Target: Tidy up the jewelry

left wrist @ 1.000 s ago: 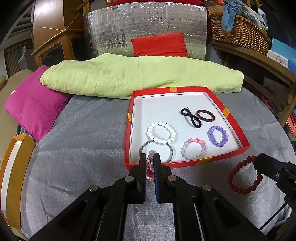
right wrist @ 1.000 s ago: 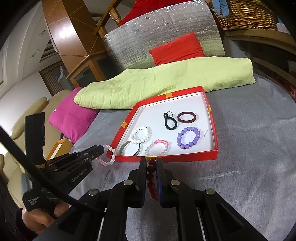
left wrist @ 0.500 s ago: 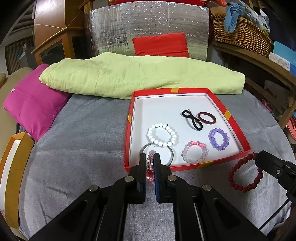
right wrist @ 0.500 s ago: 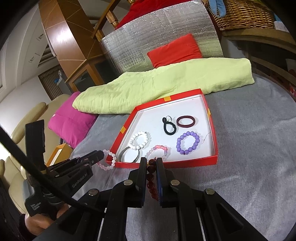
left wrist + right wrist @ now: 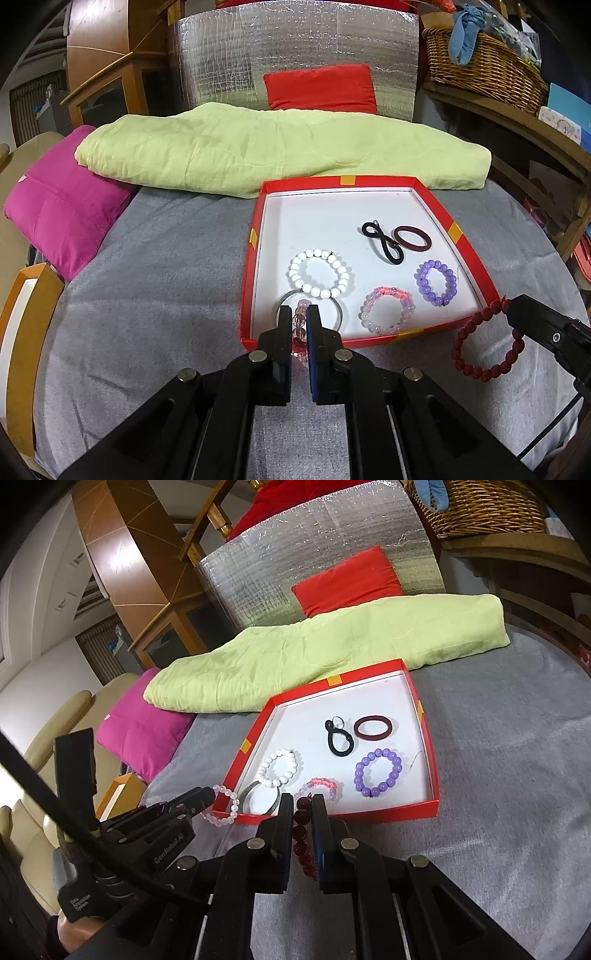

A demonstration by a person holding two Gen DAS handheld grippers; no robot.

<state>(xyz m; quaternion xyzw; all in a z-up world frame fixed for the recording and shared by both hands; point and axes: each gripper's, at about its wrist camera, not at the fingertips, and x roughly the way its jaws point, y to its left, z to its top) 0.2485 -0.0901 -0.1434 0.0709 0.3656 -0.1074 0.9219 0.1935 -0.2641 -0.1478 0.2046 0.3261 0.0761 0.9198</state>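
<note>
A red tray (image 5: 458, 236) with a white floor lies on the grey cloth; it also shows in the right wrist view (image 5: 428, 760). In it lie a white bead bracelet (image 5: 320, 273), a metal bangle (image 5: 341, 314), a pink bracelet (image 5: 386, 310), a purple bracelet (image 5: 436, 282), a black loop (image 5: 382, 242) and a dark red ring (image 5: 412, 238). My left gripper (image 5: 299, 317) is shut on a pale pink bead bracelet (image 5: 223, 806) at the tray's near left corner. My right gripper (image 5: 301, 805) is shut on a dark red bead bracelet (image 5: 487, 345) just outside the tray's near edge.
A green folded blanket (image 5: 258, 151) lies behind the tray. A magenta cushion (image 5: 62, 206) sits at the left. A red cushion (image 5: 321, 86) leans on a silver panel. A wicker basket (image 5: 480, 70) stands on a wooden shelf at the right. An orange frame (image 5: 22, 325) stands at the left edge.
Both grippers have risen and drawn back slightly from the tray, each with its bracelet held. The tray's contents have not moved.
</note>
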